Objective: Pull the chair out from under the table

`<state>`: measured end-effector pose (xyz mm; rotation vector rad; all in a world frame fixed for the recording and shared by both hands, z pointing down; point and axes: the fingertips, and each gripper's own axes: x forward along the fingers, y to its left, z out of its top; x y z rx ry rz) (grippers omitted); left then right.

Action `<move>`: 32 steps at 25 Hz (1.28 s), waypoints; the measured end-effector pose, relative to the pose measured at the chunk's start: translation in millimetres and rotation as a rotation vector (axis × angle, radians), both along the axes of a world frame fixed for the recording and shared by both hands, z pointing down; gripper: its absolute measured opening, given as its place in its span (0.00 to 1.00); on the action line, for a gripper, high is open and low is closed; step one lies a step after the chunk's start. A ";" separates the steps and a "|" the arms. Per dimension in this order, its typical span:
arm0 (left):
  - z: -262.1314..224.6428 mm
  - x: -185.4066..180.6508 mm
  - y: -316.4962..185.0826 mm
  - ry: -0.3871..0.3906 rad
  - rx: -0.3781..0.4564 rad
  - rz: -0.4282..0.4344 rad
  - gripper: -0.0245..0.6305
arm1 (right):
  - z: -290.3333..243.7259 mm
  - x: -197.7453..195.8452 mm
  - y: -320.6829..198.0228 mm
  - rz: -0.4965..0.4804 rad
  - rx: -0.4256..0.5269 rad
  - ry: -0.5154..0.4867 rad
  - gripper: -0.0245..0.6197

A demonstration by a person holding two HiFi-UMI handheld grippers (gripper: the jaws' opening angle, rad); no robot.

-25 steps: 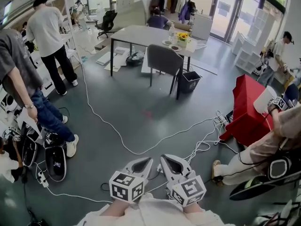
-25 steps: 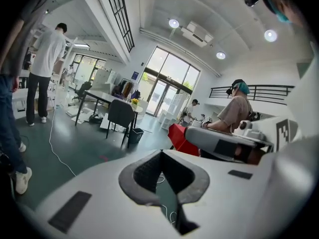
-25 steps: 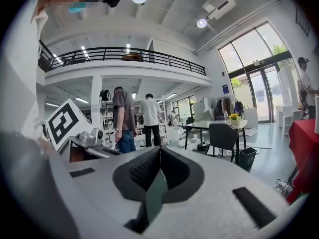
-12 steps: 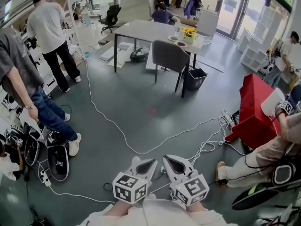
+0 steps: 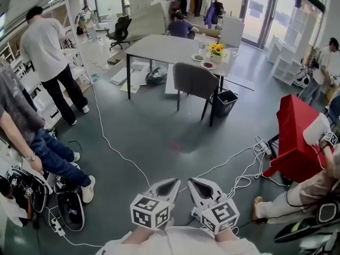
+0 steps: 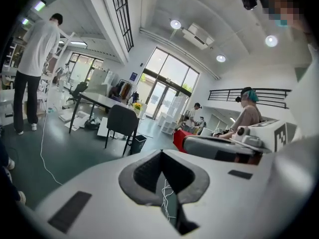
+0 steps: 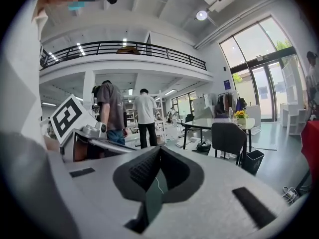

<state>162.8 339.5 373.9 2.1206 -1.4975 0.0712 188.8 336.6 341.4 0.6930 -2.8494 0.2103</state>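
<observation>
Head view: left tongs (image 5: 171,184) and right tongs (image 5: 195,184) sit side by side at the bottom centre, tips pointing out across the floor (image 5: 149,121). Both pairs of jaws are pressed together and carry nothing. The dark grey chair (image 5: 195,81) stands on the floor well apart from both tongs, back toward the camera, pushed in at the near long edge of the tabletop (image 5: 164,45), toward its right corner. Flowers (image 5: 215,49) stand on that right end of the tabletop. A dark bin (image 5: 225,102) sits on the floor just beside the chair, on its right. A white cable (image 5: 114,147) runs over the floor between the tongs and the tabletop.

Left gripper view: the left tongs (image 6: 161,153) have their jaws closed tip to tip, with only floor and cable seen through the gap behind them. The chair (image 6: 122,121) is far ahead at left of centre, tucked against the tabletop (image 6: 97,99), bin (image 6: 138,142) to its right.

Right gripper view: the right tongs (image 7: 159,150) are fully closed, empty. The chair (image 7: 228,133) is far ahead at right, at the tabletop (image 7: 219,122) edge, bin (image 7: 254,161) beside it.
</observation>
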 end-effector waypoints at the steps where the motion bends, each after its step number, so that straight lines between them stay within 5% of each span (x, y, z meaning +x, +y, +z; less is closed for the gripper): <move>1: -1.9 -9.8 -11.9 -0.001 0.006 0.007 0.06 | -1.8 -9.7 -12.1 0.009 0.005 -0.003 0.04; 12: 1.5 -107.9 -111.6 -0.013 -0.002 0.100 0.06 | -2.4 -103.6 -119.9 0.121 0.000 -0.050 0.04; 22: 15.3 -140.6 -153.3 0.073 -0.052 0.108 0.06 | 8.3 -130.1 -158.5 0.131 -0.086 -0.025 0.04; 32: 8.0 -157.1 -235.2 0.093 0.043 0.159 0.06 | 16.9 -162.5 -238.8 0.110 -0.065 0.017 0.04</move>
